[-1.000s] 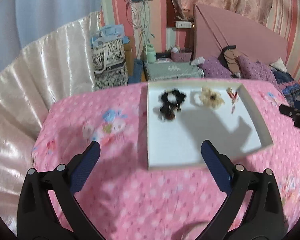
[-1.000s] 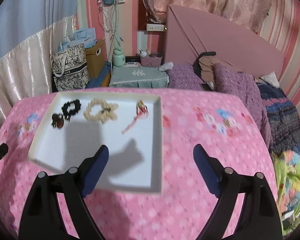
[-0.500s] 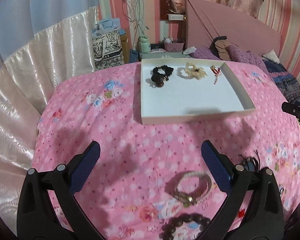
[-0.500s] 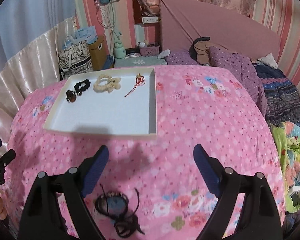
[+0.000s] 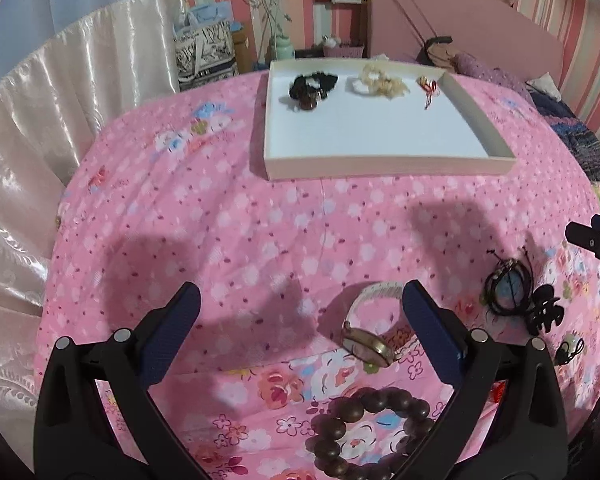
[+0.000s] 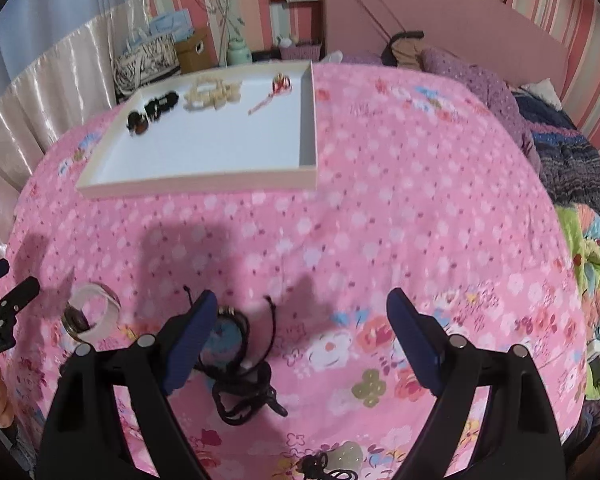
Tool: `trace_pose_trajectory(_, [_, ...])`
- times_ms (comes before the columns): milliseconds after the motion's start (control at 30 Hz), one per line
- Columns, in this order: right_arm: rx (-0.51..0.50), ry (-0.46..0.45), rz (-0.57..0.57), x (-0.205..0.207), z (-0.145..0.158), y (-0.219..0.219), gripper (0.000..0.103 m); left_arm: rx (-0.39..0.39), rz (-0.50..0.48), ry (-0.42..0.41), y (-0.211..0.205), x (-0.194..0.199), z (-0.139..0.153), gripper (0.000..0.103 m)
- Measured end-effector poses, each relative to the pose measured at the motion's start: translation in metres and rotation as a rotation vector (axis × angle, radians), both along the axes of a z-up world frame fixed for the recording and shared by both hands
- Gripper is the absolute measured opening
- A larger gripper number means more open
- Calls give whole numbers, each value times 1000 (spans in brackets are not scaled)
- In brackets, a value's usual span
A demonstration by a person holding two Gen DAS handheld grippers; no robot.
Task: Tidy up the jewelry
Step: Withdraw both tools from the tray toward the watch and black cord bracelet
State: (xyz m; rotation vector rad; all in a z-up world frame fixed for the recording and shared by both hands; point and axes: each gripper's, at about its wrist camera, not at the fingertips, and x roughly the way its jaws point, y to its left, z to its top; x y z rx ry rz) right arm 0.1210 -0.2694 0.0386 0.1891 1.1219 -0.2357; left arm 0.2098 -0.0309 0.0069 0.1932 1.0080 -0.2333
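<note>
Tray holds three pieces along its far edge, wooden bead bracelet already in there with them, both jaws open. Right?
Not the bead bracelet: the left wrist view shows it on the pink bedspread, near the left gripper. The tray holds three pieces; both jaws are open.

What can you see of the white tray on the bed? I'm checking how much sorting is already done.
The white tray is a shallow, square, cardboard-looking box with low cream walls, lying flat on the pink floral bedspread. Three items sit spaced along its far edge: a black scrunchie with a dark brown clip, a cream scrunchie and a small red charm. The rest of its floor is bare. Neither gripper touches it.
</note>
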Motion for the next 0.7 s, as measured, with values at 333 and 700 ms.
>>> trace_pose_trajectory(333, [24, 83, 34, 3, -33, 12, 86, -15, -10, 113, -9, 12, -34, 100])
trace_pose_trajectory(700, [34, 136, 66, 11, -55, 27, 85, -16, -9, 181, -16, 23, -60, 89])
